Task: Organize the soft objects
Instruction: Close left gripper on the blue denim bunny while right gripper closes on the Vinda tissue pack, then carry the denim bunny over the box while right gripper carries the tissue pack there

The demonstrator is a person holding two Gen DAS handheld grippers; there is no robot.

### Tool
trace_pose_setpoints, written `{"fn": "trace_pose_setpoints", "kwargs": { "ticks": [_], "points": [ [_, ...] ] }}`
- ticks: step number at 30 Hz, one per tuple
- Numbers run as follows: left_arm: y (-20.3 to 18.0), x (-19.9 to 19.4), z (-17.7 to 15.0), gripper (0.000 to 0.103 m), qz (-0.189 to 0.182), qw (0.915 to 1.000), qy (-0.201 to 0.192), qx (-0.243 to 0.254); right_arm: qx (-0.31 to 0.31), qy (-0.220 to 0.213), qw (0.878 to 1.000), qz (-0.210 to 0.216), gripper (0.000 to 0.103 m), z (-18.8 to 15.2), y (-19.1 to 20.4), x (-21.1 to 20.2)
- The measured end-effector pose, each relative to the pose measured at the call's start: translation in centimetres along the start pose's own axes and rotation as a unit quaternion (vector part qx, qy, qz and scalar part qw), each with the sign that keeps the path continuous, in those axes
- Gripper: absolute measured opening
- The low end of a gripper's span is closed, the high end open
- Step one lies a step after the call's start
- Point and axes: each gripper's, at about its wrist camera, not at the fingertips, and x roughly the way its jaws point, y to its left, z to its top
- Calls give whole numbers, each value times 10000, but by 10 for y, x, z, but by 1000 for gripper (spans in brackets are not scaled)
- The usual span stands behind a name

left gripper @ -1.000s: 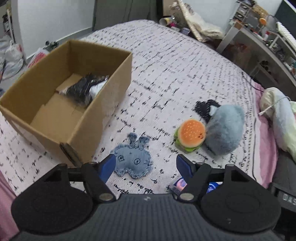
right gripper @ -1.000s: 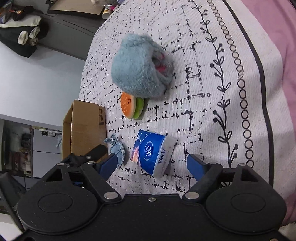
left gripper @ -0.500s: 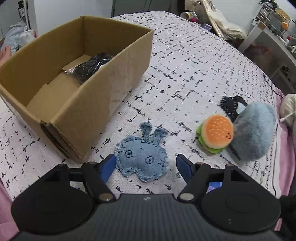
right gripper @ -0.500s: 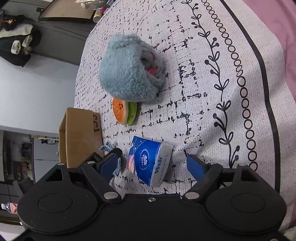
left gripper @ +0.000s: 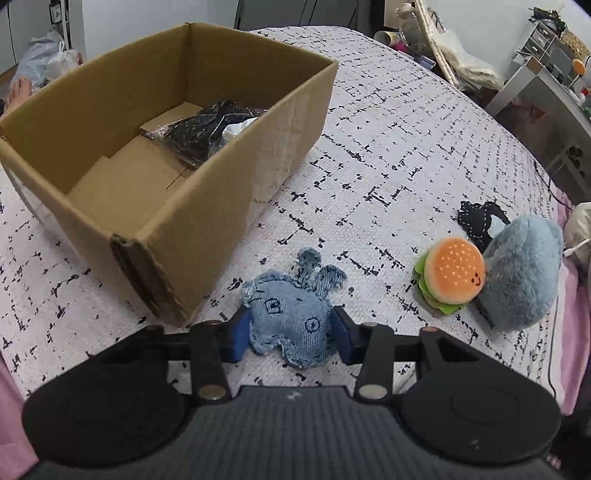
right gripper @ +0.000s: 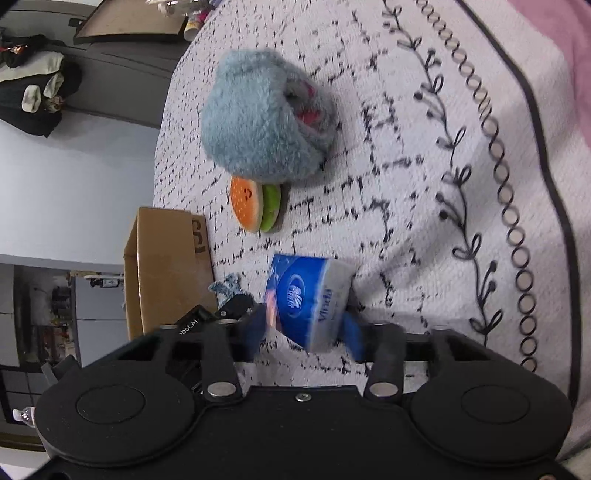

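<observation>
My left gripper (left gripper: 288, 334) is shut on a blue denim soft toy (left gripper: 291, 314) lying on the bed, just right of the cardboard box (left gripper: 207, 206). My right gripper (right gripper: 306, 332) is shut on a blue Vinda tissue pack (right gripper: 306, 295) on the bed. A burger plush (left gripper: 452, 273) leans against a fluffy blue-grey plush (left gripper: 521, 273) to the right; both also show in the right wrist view, the burger plush (right gripper: 255, 203) below the fluffy plush (right gripper: 262, 114). The box (right gripper: 166, 266) holds a black plastic-wrapped item (left gripper: 207, 129).
The bed has a white bedspread (left gripper: 388, 147) with black marks. A small black cloth (left gripper: 476, 218) lies behind the fluffy plush. A desk with clutter (left gripper: 546, 85) stands at the far right. Pink bedding (right gripper: 554, 33) borders the bedspread.
Both grippers moved forward and closed: the left one onto the denim toy, the right one onto the tissue pack. Both were open before.
</observation>
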Motion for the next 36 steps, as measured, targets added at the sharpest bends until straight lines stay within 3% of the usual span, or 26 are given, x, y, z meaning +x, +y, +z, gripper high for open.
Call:
{"fn": "trace_pose_setpoints", "kwargs": {
  "ticks": [7,22,36],
  "points": [
    [2,-11,-5,36,-231,9997,65,37,-97,-161,9998,45,25,-8,3,-5],
    [-20,-66,11,36,-819,9931,-446,715,-705,-1019,9923,-8,20,-18,36,-43],
    [-17,-100,45,36,-1258,9835,-881,961,-1279,-1686,9772,-158,19,-19,78,-56]
  ]
}}
